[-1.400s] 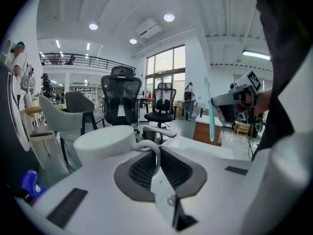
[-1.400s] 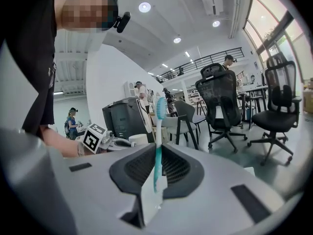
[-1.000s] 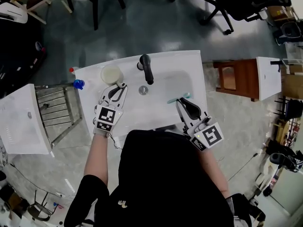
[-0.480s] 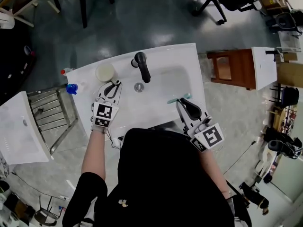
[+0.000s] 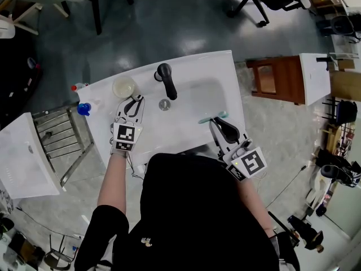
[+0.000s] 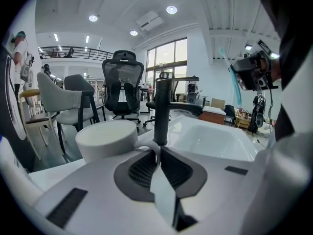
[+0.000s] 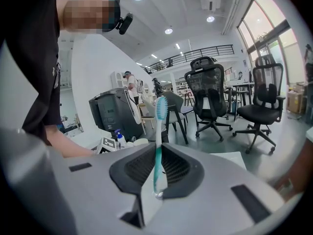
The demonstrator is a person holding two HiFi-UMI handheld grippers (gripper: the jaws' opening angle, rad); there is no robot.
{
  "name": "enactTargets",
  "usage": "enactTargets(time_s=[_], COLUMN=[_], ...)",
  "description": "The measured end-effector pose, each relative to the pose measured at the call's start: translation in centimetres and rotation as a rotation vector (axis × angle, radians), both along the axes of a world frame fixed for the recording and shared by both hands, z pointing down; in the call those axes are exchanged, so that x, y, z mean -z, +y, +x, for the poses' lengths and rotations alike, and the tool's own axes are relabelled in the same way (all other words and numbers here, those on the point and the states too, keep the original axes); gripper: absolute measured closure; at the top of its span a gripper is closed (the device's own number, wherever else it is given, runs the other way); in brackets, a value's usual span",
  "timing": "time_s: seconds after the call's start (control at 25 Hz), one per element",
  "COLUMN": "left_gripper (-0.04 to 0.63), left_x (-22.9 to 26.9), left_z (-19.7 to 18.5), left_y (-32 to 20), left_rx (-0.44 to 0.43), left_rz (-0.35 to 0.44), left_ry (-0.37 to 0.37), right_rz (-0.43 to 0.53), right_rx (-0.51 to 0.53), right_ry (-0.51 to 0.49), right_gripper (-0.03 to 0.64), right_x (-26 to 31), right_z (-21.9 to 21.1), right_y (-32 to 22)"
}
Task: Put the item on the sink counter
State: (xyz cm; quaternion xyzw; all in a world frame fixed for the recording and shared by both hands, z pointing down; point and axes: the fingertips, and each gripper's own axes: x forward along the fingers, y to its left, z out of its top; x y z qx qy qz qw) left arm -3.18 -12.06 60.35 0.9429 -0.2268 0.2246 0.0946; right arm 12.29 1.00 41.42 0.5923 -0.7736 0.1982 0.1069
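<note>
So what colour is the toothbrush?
Teal and white toothbrush, clearest in the right gripper view.

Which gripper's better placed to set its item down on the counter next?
Left. The left gripper grips the mug by its handle, low at the counter beside the faucet; the right gripper holds its toothbrush over the edge of the basin.

There is one sink (image 5: 214,61), one tap (image 5: 167,82), one cup (image 5: 123,87), one toothbrush (image 5: 211,118) and one blue-topped pump bottle (image 5: 84,108).

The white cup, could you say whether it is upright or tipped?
Upright: the white cup shows its round mouth facing up in the head view.
</note>
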Motion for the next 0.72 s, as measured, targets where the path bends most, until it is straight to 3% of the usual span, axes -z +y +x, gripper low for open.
enactTargets(time_s=[0.28,0.4,0.72], left_gripper=[0.529,0.487,0.476], left_x=[-1.0,-1.1,-1.0], left_z=[0.2,0.2,-0.2], left_y=[0.4,0.6,0.5], left_rx=[0.015,0.034,0.085], left_rz=[0.001,-0.015,-0.039], left_ry=[-0.004,0.033,0.102], right_rz=[0.0,0.0,0.001], right_rx=[0.003,0.005,0.007], right_ry=[-0.009,-0.013,-0.013], right_gripper=[0.563,0.563,0.563], right_x=[-0.2,-0.2,-0.1], right_z=[0.3,0.3,0.5], right_y=[0.2,0.4,1.1])
